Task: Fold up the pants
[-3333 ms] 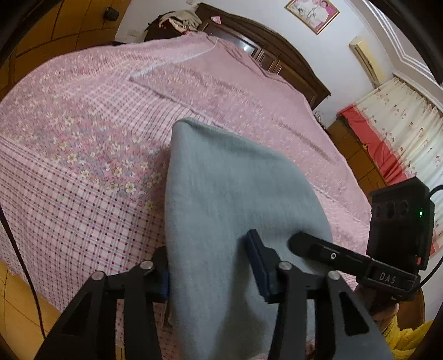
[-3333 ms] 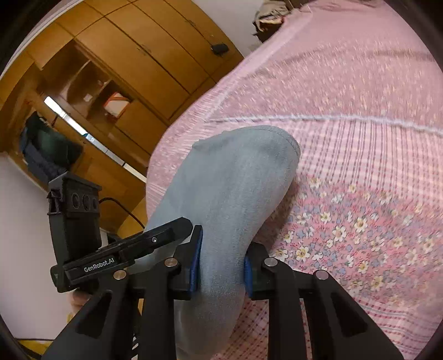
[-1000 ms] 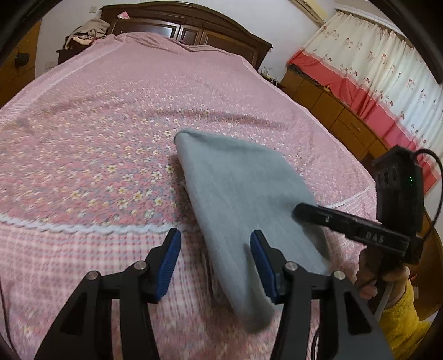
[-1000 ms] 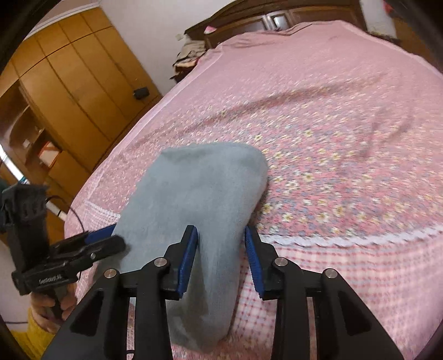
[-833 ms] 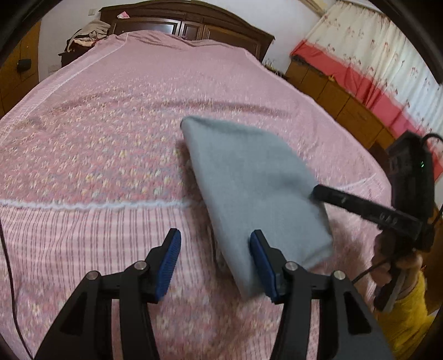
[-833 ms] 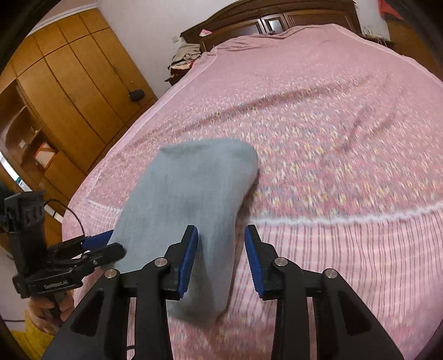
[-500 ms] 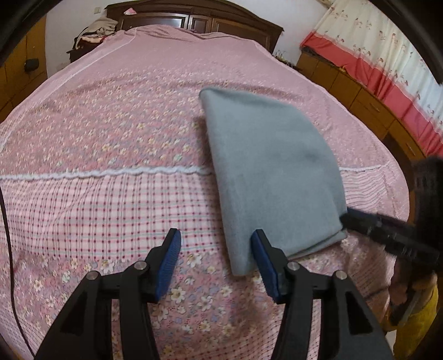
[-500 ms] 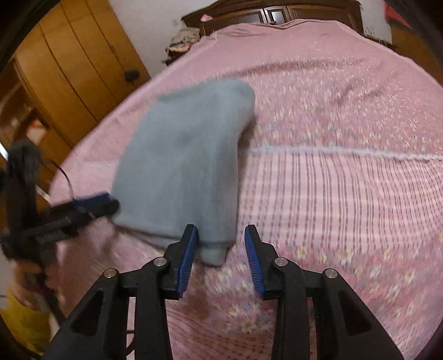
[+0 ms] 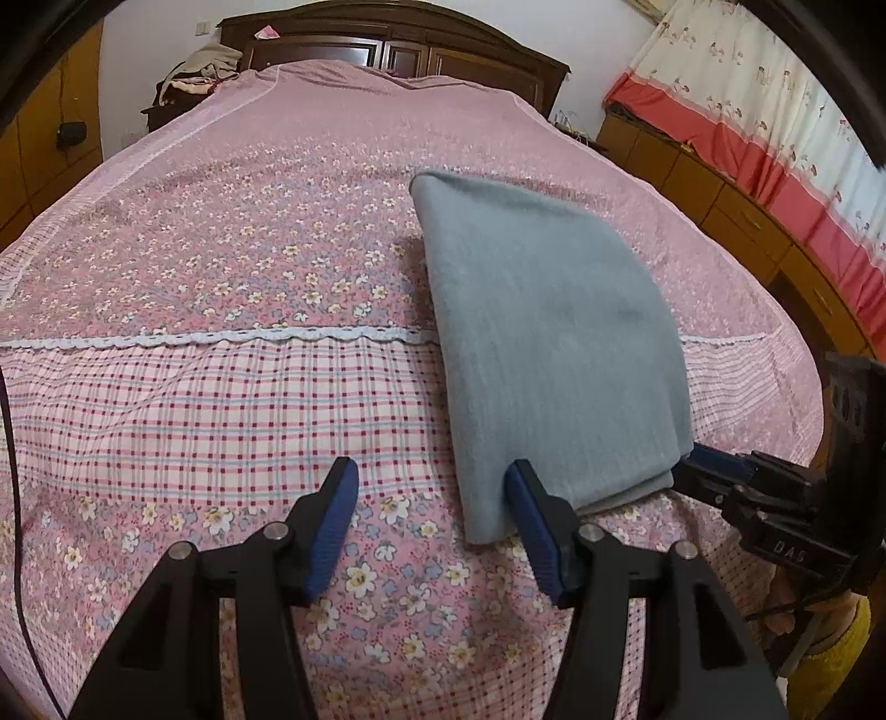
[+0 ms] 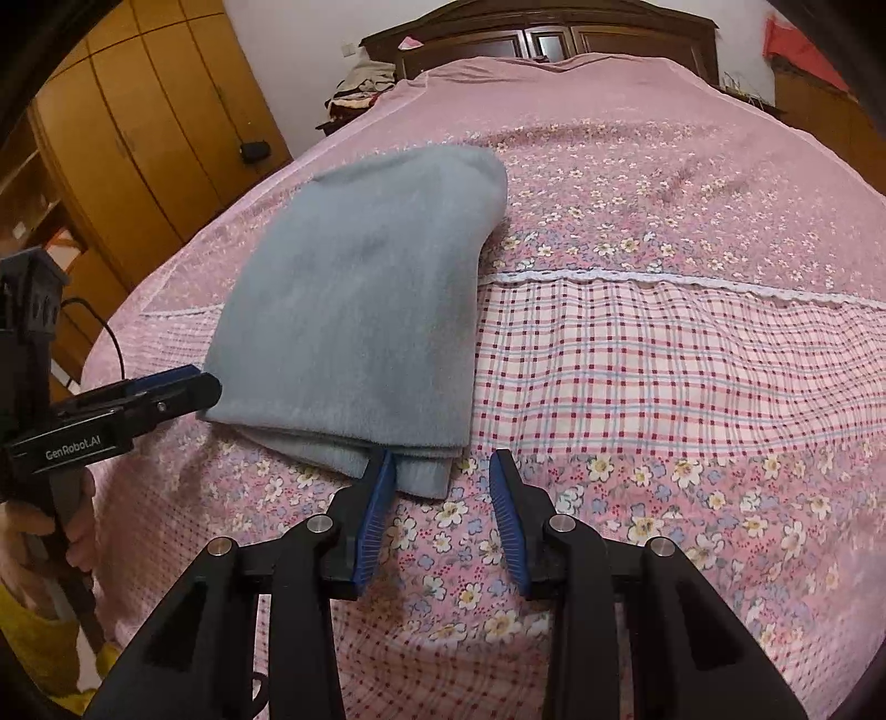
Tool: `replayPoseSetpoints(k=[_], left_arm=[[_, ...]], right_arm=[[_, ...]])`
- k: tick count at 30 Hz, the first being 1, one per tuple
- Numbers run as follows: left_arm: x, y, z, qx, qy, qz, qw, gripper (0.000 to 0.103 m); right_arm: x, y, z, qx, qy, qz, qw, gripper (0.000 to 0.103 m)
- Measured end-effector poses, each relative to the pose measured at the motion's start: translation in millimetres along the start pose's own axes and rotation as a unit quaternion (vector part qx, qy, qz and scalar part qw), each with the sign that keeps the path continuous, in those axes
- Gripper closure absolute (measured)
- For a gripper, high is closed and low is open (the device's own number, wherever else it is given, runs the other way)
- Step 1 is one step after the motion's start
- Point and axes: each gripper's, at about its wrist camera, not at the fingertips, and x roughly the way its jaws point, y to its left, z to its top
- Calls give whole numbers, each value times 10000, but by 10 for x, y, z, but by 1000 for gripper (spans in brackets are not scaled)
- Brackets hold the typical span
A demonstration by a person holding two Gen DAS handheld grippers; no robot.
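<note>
The grey pants (image 9: 554,332) lie folded into a flat stack near the foot of the bed (image 9: 221,387), both the left gripper (image 9: 432,523) and right gripper (image 10: 443,498) part-open and empty, so folding looks essentially finished.

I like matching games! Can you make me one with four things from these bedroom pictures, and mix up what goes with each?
Things:
1. pants
2. headboard
3. curtain
4. left gripper

Descriptions:
A. dark brown wood, at the far end of the bed
B. open, nothing between its blue pads
C. grey-blue, folded flat on the pink bedspread
D. cream with a red band, on the right side of the left wrist view

Pairs: 1-C, 2-A, 3-D, 4-B
</note>
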Motion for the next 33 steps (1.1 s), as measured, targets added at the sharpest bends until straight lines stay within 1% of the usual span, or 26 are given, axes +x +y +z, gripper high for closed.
replayPoseSetpoints(k=[4,7,10,13,15,17,20,23,25,27,33], left_arm=[[-131,-5,-71,-72,-79,52,9999,43],[-216,3,-144,-153,-68,120,9998,40],[-272,-11,-210,-182,5,184,9997,36],[-312,-24,-309,-211,82,215,9995,30],[-340,-52,-382,-228,85,267,9993,21],[-388,-116,-415,-225,20,356,9991,16],[-473,-146,-509,-208,-83,466,9987,14],[-561,-216,-559,-183,-129,575,9981,13],[-658,-276,-661,-223,-190,630,9976,11],[-732,-296,-769,-282,-225,659,9972,9],[-802,-307,-1022,-407,-216,887,9950,5]], right_arm=[[-120,51,-67,-28,-2,-83,10000,66],[-231,78,-139,-76,-60,-173,9998,65],[-337,93,-181,-89,-144,-205,9996,62],[-440,100,-219,-73,-240,-229,9994,55],[-500,110,-243,-81,-307,-255,9992,45],[-536,117,-253,-86,-363,-288,9989,39],[-604,128,-283,-73,-480,-407,9980,36],[-643,98,-290,-49,-563,-484,9972,21],[-690,82,-323,-4,-652,-491,9967,18],[-702,52,-319,12,-696,-556,9960,13],[-726,11,-412,91,-682,-805,9944,11]])
